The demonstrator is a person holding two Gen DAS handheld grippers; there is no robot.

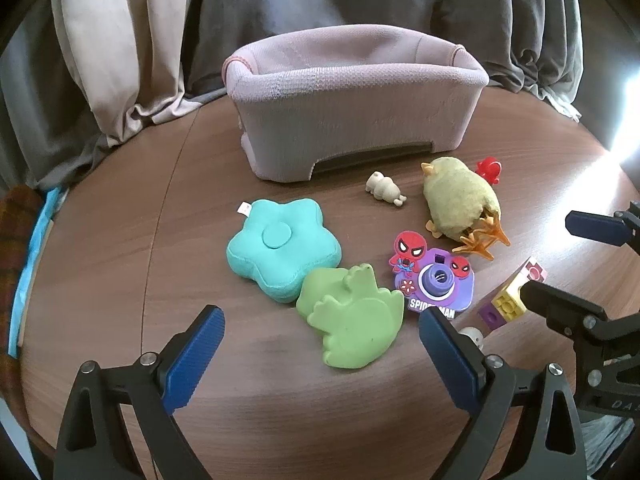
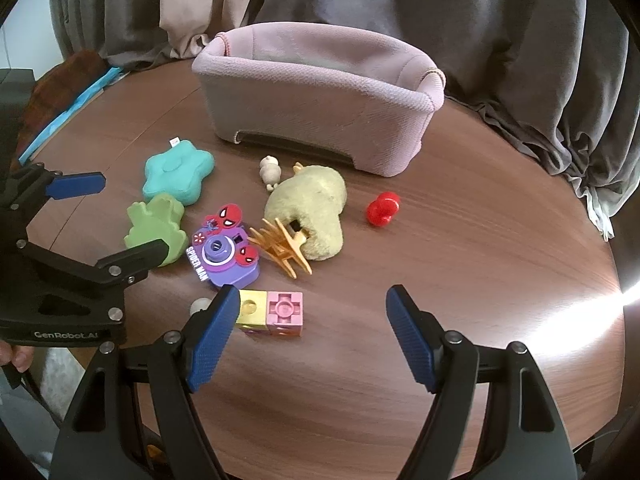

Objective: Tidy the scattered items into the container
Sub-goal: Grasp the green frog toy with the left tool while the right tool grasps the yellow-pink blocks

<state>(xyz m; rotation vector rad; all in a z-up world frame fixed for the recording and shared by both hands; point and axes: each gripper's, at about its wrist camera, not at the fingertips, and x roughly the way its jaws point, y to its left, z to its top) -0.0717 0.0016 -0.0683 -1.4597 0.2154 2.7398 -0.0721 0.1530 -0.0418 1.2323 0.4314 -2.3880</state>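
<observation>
both grippers wide apart above the scattered toys, basket beyond

the left gripper [image 1: 322, 338] hangs over the round wooden table [image 1: 120, 240] with its 2 blue-padded jaws spread wide and nothing between them. just ahead of the gap, nearer the right jaw, lies the green dinosaur toy [image 1: 352, 316], touching the teal star cushion [image 1: 282, 246] that sits further forward. beside the right jaw's tip is the purple spider-man toy camera [image 1: 434, 280], partly covered by that jaw. further ahead and to the right lie the yellow-green plush chick [image 1: 460, 200], an orange hair claw [image 1: 484, 240] against it, a small beige figure [image 1: 384, 190] and a red piece [image 1: 490, 170].

the right gripper [image 2: 308, 336] also has its jaws held well apart, gripping nothing. the yellow block [image 2: 251, 312] and pink block [image 2: 285, 314], joined side by side, lie just inside its left jaw, the yellow one partly hidden behind the pad. a small white ball [image 2: 200, 305] sits just outside that jaw.

the pink fabric basket [image 2: 320, 92] stands well ahead of both sets of jaws, past all the toys, its open top facing up. grey curtains [image 2: 520, 40] hang behind it.
</observation>
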